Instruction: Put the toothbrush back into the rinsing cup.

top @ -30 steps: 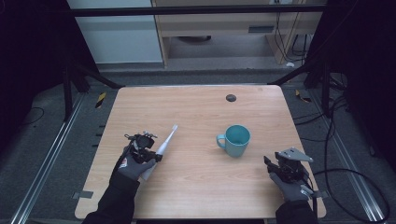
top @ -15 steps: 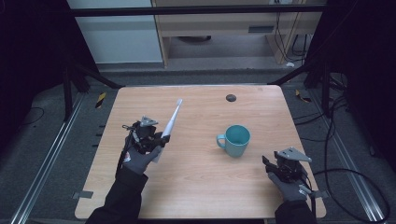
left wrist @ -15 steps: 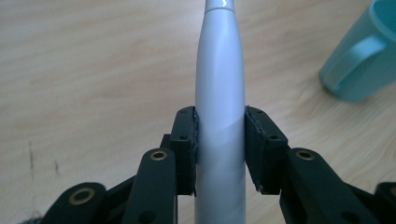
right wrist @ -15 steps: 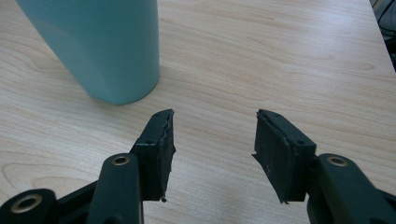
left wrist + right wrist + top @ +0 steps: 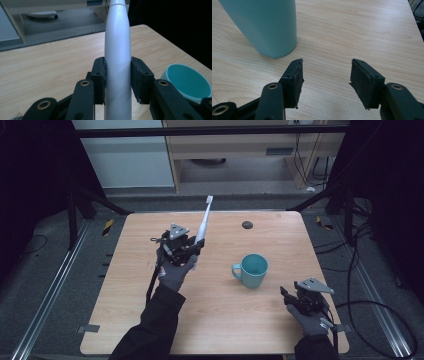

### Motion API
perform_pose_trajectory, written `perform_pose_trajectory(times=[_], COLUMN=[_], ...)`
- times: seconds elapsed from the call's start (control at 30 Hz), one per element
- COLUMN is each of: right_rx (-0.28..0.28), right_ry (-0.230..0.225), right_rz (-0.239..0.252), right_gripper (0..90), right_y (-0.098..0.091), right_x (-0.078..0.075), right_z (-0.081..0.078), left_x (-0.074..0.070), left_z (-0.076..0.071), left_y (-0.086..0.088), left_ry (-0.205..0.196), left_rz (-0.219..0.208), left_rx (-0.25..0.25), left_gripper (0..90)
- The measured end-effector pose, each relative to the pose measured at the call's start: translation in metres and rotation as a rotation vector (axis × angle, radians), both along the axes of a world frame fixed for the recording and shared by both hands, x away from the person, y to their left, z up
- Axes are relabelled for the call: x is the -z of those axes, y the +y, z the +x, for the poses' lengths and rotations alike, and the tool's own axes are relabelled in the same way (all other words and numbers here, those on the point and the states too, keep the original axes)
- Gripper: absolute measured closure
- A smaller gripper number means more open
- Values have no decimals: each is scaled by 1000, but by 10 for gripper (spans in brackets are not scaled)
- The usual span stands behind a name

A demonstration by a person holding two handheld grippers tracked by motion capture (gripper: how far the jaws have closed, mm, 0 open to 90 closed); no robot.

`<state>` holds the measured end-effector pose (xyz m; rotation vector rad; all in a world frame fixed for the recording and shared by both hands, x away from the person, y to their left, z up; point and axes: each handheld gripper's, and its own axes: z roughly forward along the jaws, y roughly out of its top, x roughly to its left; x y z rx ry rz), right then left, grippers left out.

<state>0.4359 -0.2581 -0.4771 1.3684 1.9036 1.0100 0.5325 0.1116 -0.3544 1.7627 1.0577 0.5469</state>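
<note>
We find the left gripper [image 5: 192,246] clamped on the toothbrush [image 5: 202,222], lifted off the table [image 5: 130,285], head at 12 o'clock. The cup [image 5: 253,270] stands at its 4 o'clock. The right gripper [image 5: 325,80], jaws just opening, holds nothing. We judge the carry underway; next, tip the brush into the cup.

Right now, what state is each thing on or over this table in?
Electric toothbrush: lifted off the table, clamped at its handle, brush head pointing away from the person.
Teal mug: upright on the table, empty, handle towards the left gripper.
Left gripper: fingers shut on the toothbrush.
Right gripper: fingers just been opening, nothing between them, beside the mug.
Small dark disc: lying flat near the far edge.
</note>
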Motion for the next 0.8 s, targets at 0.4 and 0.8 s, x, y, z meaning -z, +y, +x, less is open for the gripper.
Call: perform_pose_trajectory(times=[0.4, 0.8], right_rx=[1, -1], right_ry=[-1, -5], right_rz=[3, 9], right_gripper=[427, 419], right_y=[0, 0], right_x=[2, 2], right_z=[1, 1], left_x=[-8, 1], left_z=[9, 15], left_y=[-45, -90], left_ry=[-75, -92], left_rz=[-70, -126], left_rx=[24, 55], left_gripper=[660, 660])
